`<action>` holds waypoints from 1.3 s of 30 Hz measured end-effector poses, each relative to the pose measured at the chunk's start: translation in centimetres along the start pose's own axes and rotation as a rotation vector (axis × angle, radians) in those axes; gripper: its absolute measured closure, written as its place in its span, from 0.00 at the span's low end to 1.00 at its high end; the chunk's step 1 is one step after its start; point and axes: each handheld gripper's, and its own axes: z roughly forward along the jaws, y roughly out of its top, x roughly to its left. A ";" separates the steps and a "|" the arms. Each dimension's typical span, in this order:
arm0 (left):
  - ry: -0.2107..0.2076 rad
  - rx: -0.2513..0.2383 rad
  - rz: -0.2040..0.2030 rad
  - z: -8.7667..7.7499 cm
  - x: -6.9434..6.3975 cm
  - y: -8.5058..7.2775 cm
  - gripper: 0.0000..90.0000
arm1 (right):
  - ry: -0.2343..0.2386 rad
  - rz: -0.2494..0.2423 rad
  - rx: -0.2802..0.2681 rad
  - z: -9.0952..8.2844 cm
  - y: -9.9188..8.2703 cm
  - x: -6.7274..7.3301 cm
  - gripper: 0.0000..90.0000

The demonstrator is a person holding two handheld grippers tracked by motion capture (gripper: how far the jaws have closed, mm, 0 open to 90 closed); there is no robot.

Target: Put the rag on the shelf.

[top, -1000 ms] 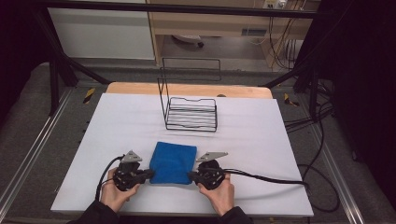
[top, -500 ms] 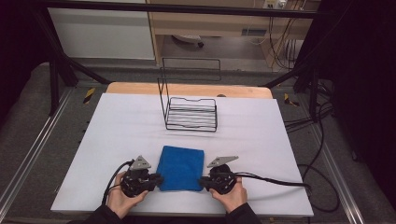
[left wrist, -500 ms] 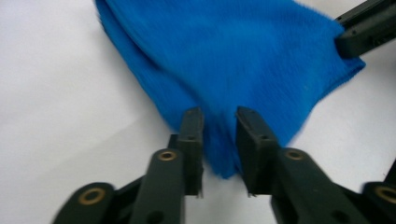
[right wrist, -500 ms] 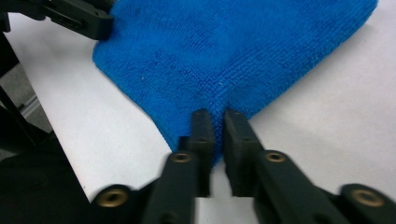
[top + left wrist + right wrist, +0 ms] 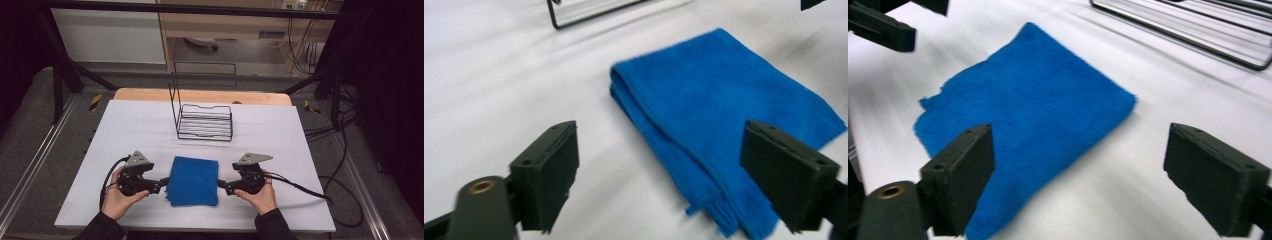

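Cloth point(image 5: 193, 180), one, folded, lower centre; one wire rack point(image 5: 205, 122) above.
Left gripper point(image 5: 163, 182) and right gripper point(image 5: 221, 184), jaws just opened and empty, flank its side edges; bare table point(image 5: 300, 150) around.

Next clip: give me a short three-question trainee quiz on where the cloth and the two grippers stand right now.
1. True or false: the blue cloth lies folded flat on the table.
2. What stands beyond the cloth? A wire rack; B bowl; C box.
3. What do the left gripper and right gripper hold?

Key: 1 true. 2 A. 3 Nothing; both have just been opening, and the cloth lies free between them.
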 end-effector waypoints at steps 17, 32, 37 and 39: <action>0.071 0.018 0.015 3.6 1.6 3.9 0.17 | -0.049 0.025 -0.040 -1.2 -1.2 -2.3 0.04; 0.042 0.124 -0.056 8.7 2.1 3.1 0.65 | -0.035 0.019 -0.022 -0.8 -1.5 -2.2 0.07; 0.033 0.123 -0.044 9.1 1.8 3.1 0.73 | -0.030 0.021 -0.014 -0.7 -1.5 -2.2 0.08; 0.031 0.126 -0.041 9.2 1.7 3.0 0.75 | -0.026 0.024 -0.011 -0.7 -1.5 -2.2 0.08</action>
